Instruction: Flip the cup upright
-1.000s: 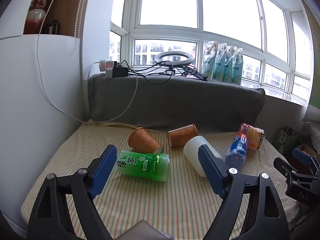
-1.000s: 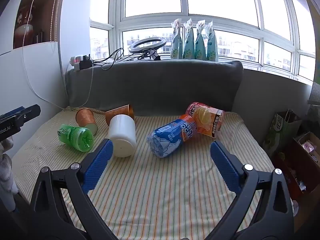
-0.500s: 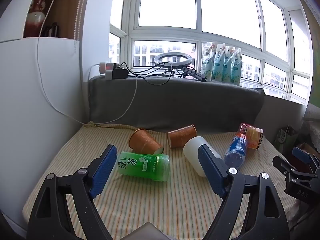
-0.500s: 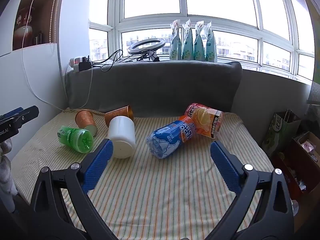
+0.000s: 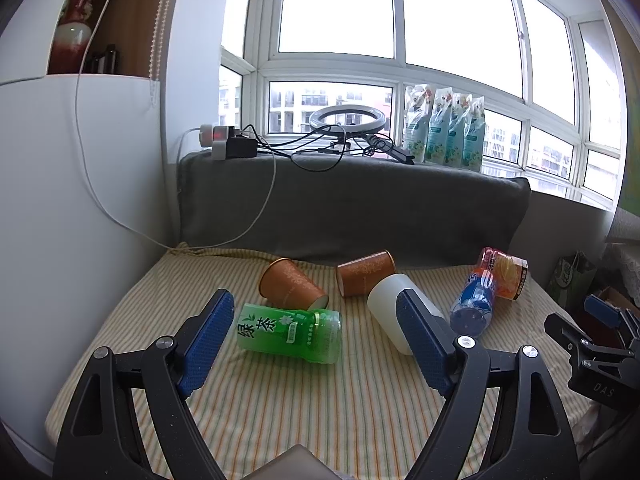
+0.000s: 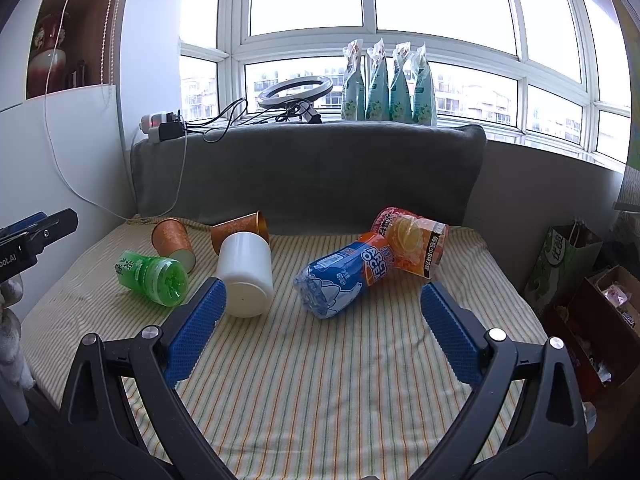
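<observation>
The green bottle (image 5: pixel 289 333) lying on its side carries large white Chinese characters — 绿茶 — with smaller print beside them too fine to read. The blue bottle (image 6: pixel 342 274) shows "ARCTIC OCEAN" in white on its blue-and-orange label, partly turned away. The orange cup (image 6: pixel 414 242) has a column of Chinese print on its dark band, too small to make out. The right hand-held gripper (image 5: pixel 600 364) bears "DAS" — the left hand-held gripper (image 6: pixel 24 246) shows "oot.AI". A green paper bag (image 6: pixel 564 264) has white characters, unclear.
</observation>
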Demonstrator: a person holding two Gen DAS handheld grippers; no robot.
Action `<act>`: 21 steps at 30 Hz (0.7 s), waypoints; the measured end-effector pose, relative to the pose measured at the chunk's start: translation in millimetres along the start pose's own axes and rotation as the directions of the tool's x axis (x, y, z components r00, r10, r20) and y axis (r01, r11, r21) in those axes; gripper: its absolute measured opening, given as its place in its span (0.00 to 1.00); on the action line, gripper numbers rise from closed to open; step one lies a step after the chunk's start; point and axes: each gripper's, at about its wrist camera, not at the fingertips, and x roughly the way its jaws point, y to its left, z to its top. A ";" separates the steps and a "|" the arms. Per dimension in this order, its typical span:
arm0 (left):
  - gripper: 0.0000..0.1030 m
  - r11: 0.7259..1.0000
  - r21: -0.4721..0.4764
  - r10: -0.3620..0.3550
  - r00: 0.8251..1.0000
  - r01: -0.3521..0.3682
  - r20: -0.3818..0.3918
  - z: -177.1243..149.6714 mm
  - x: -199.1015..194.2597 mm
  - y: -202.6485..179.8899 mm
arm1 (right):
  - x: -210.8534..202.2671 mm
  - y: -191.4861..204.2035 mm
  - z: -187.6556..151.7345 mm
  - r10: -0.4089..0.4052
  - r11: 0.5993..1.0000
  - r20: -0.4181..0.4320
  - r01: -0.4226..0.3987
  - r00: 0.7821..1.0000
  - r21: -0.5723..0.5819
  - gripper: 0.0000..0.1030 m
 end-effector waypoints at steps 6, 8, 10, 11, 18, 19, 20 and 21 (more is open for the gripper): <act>0.81 1.000 0.000 0.001 1.000 -0.001 0.000 0.4 0.4 -0.2 | 0.0 0.2 -0.4 0.000 1.000 0.000 0.000 1.000 -0.001 0.97; 0.81 1.000 0.001 0.001 1.000 -0.001 -0.001 0.5 0.1 -0.3 | 0.1 0.4 -0.5 0.000 1.000 0.000 0.000 1.000 -0.001 0.97; 0.81 1.000 0.001 0.000 1.000 0.000 -0.001 0.0 0.3 -0.4 | -0.2 0.3 -1.0 -0.001 1.000 0.000 0.001 1.000 -0.001 0.97; 0.81 1.000 0.001 0.001 1.000 -0.001 0.000 0.1 0.3 -0.5 | -0.6 -0.1 -1.6 -0.001 1.000 0.000 0.001 1.000 -0.001 0.97; 0.81 1.000 -0.002 0.001 1.000 -0.001 -0.001 -0.5 1.2 -0.5 | -0.1 0.8 -1.3 0.000 1.000 0.000 0.000 1.000 -0.002 0.97; 0.81 1.000 -0.003 0.000 1.000 0.000 -0.001 -0.7 0.7 0.2 | -0.3 0.7 -1.6 0.001 1.000 0.000 -0.001 1.000 -0.002 0.97; 0.81 1.000 -0.004 0.001 1.000 -0.001 -0.003 -0.8 1.0 0.3 | 0.2 0.7 -1.0 0.001 1.000 0.000 -0.001 1.000 -0.001 0.97; 0.81 1.000 -0.004 0.003 1.000 -0.003 -0.003 -0.8 1.1 0.2 | 0.2 0.8 -1.2 -0.001 1.000 0.000 0.001 1.000 -0.002 0.97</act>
